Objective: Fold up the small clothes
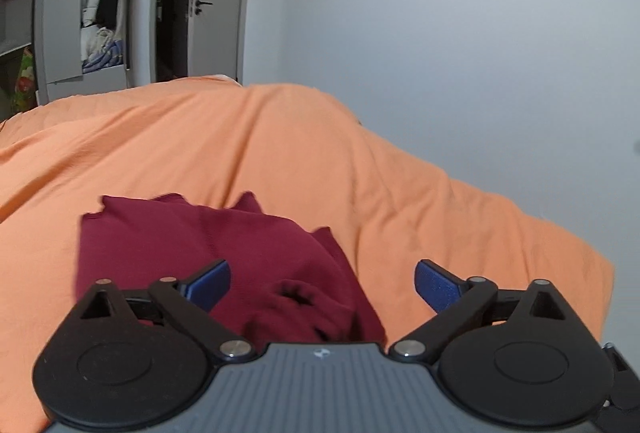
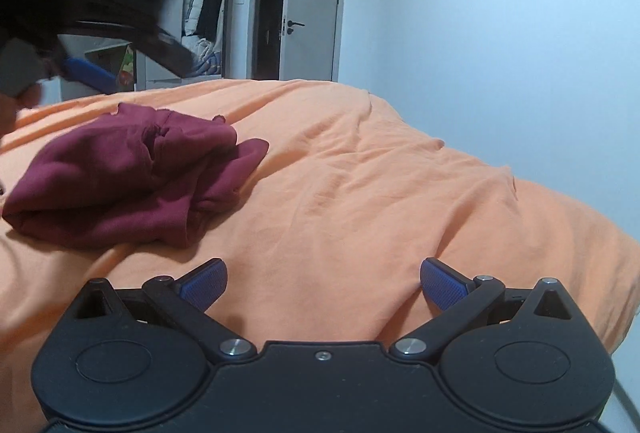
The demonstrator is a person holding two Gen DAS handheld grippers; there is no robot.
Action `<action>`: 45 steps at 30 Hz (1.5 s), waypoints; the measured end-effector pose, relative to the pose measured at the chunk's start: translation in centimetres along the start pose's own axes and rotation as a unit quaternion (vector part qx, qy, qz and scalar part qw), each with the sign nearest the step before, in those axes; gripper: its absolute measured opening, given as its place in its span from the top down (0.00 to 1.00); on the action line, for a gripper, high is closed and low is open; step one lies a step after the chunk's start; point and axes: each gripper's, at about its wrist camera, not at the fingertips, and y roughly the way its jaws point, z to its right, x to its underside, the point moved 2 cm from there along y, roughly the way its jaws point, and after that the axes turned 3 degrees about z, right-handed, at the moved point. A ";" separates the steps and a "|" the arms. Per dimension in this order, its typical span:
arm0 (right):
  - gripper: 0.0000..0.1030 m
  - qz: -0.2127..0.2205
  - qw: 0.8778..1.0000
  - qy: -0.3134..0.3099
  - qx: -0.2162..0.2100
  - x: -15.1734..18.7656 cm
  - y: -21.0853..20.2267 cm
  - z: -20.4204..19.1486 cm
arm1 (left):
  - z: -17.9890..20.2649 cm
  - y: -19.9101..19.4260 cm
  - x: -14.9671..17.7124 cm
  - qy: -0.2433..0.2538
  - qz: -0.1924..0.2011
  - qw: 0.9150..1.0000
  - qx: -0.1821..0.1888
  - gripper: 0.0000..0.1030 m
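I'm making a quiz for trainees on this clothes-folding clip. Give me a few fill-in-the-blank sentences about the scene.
1. The garment lying on the bed is dark ___.
2. The bedsheet is ___.
3. The left hand-held gripper has its jaws ___.
4. The right hand-held gripper holds ___.

Missing words: red; orange; open; nothing

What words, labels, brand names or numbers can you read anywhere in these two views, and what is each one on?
No readable text in either view.
A small pale mark on the left gripper body: too small and blurred to read.
A colourful printed bag beside the wardrobe: the pattern shows, no legible letters.
The maroon garment, the orange bedsheet and the right gripper: no print, label or tag showing.
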 end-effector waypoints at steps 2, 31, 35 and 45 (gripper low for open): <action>0.00 0.001 1.000 0.011 -0.007 -0.2 -0.5 -0.2 | -1.4 -1.5 -0.1 -0.017 0.009 1.000 -0.009 0.01; 0.93 -0.064 0.941 0.282 -0.175 -12.3 13.0 5.7 | -16.1 -5.7 8.1 -0.228 -0.062 0.969 -0.075 0.01; 0.93 -0.031 0.953 0.257 -0.156 -12.2 9.6 7.5 | -16.6 -6.6 7.5 -0.231 -0.036 0.971 -0.041 0.01; 0.47 -0.047 0.949 0.279 -0.136 -8.9 9.7 9.8 | -15.8 -4.8 8.7 -0.231 -0.077 0.969 -0.042 0.01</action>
